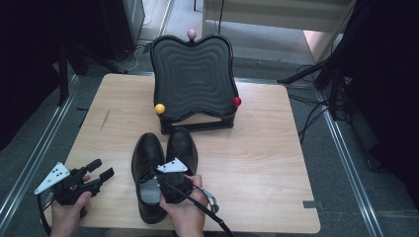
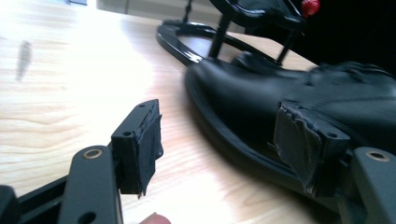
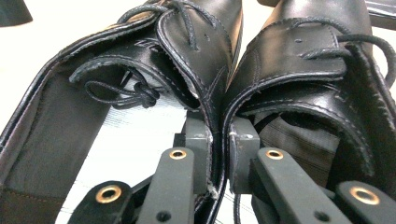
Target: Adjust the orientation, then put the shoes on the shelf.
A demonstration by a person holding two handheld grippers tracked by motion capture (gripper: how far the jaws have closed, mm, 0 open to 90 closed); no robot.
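Observation:
Two black lace-up shoes stand side by side near the table's front, the left shoe [image 1: 147,160] and the right shoe [image 1: 182,143], toes pointing away. My right gripper [image 1: 170,181] comes in from behind their heels. In the right gripper view it [image 3: 219,140] is shut on the touching inner walls of the left shoe [image 3: 187,46] and the right shoe [image 3: 299,60], one jaw inside each opening. My left gripper [image 1: 101,169] is held to the left of the shoes, open and holding nothing. In its own view the gripper [image 2: 224,140] faces the side of the left shoe [image 2: 243,93].
A black tilted stand [image 1: 192,74] with a ribbed top sits at the table's back middle, just beyond the toes. It carries a yellow ball [image 1: 159,108], a red ball [image 1: 237,101] and a pink ball [image 1: 191,34]. Bare wooden table [image 1: 267,148] lies to the right.

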